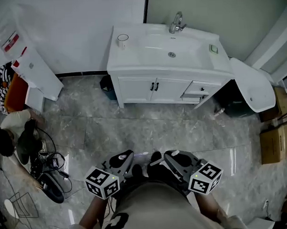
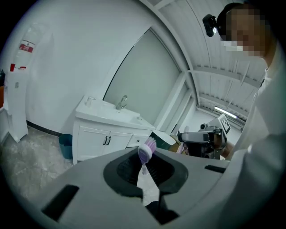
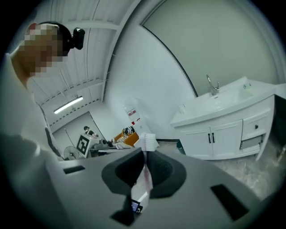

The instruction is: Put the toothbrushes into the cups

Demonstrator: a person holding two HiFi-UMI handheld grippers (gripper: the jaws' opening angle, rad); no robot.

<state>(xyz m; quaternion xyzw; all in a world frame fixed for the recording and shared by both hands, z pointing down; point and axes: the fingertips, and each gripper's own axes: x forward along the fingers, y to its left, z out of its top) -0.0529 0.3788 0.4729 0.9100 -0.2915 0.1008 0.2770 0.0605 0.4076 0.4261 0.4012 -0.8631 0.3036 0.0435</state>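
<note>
- The left gripper (image 1: 125, 160) has its jaws closed on a purple toothbrush (image 2: 146, 150). The handle is pinched between the pads and the bristled head stands up and out past the jaw tips.
- The right gripper (image 1: 172, 158) is clamped the same way on a white toothbrush (image 3: 149, 142), a pale handle in the jaws with the head upright above them.
- Both grippers are held close together in front of the person's body, side by side, each pointing slightly downward towards the vanity.
- Beyond them lies a stretch of grey marbled floor (image 1: 134, 126), and the white vanity cabinet (image 1: 152, 90) stands well apart from the grippers, against the wall.
- On the vanity's top are a basin (image 1: 171, 47) and a chrome faucet (image 1: 176, 23) — and one white cup (image 1: 123, 40) stands upright on the left corner, far from both toothbrushes.
- A teal bin (image 1: 107, 87) sits on the floor just beside the cabinet's left end.
</note>
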